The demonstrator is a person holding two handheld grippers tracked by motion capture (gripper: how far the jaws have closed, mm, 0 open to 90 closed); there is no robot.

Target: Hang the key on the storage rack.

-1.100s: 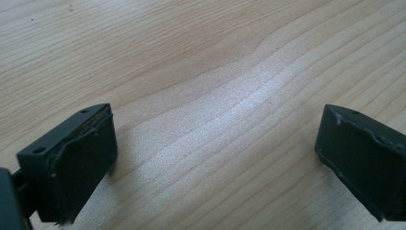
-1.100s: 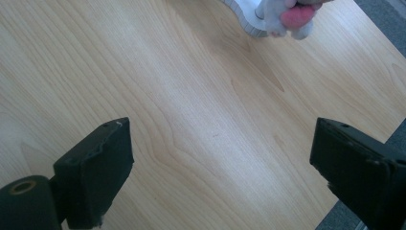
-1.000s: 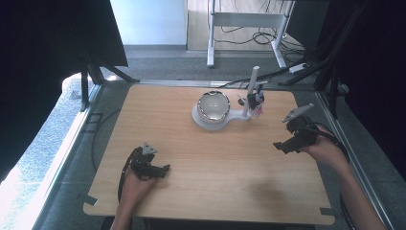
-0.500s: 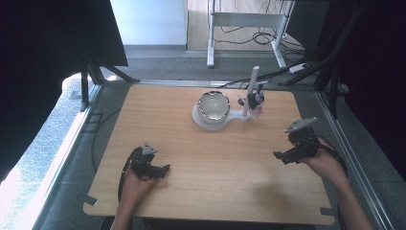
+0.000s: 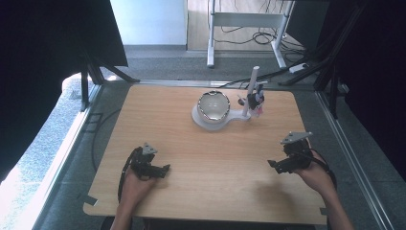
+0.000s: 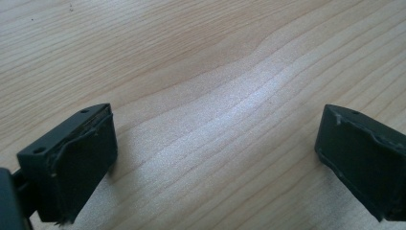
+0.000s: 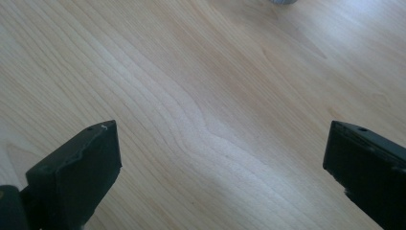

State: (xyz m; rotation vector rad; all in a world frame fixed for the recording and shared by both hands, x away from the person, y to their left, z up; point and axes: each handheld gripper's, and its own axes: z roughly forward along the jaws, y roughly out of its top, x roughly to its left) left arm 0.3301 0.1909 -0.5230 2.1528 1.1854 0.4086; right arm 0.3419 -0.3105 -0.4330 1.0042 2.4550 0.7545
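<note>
Now, with both the left gripper and right gripper spread and empty on the table, the bowl at twelve o'clock is best approached slowly, jaws kept wide.

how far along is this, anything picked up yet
Nothing looks done yet. The bowl sits on its white stand at the far side of the table, with a post and clip beside it, untouched. In hand: nothing; the left tongs and right tongs are open and empty over bare wood near the front edge. Reaching for the stand and everything after appears still to come.
</note>
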